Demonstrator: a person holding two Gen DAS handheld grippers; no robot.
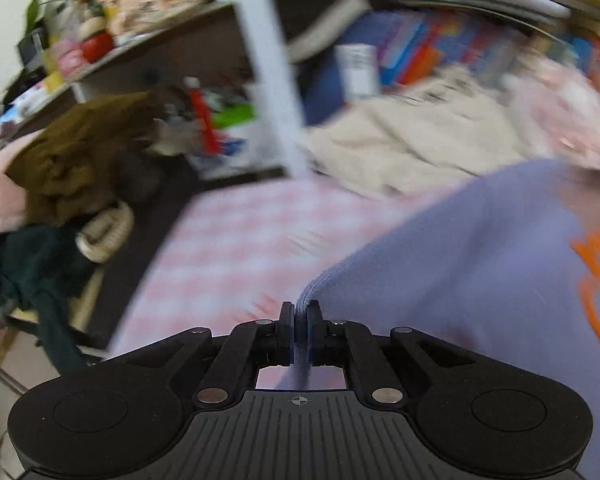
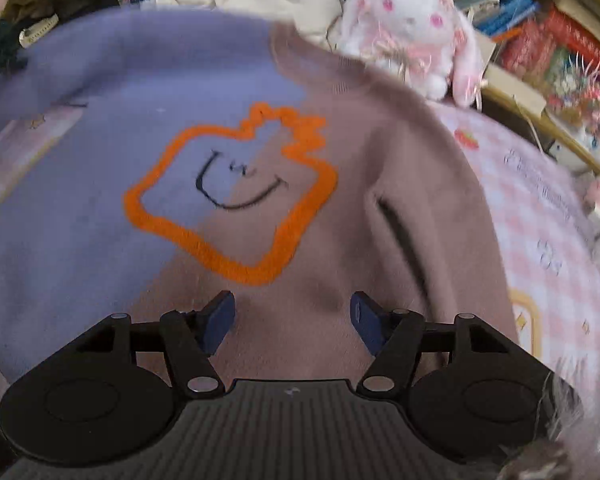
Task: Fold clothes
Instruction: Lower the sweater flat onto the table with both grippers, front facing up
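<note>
Left gripper [image 1: 300,312] pinching sweater [image 1: 480,260], right gripper [image 2: 292,316] wide, over pink checked bedspread [image 1: 236,248].

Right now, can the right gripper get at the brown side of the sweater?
Probably yes. The right gripper is open and sits just over the sweater, with nothing between its fingers and the brown fabric. The left gripper pinches the purple edge, out of the way.

No legible text, labels, or numbers
</note>
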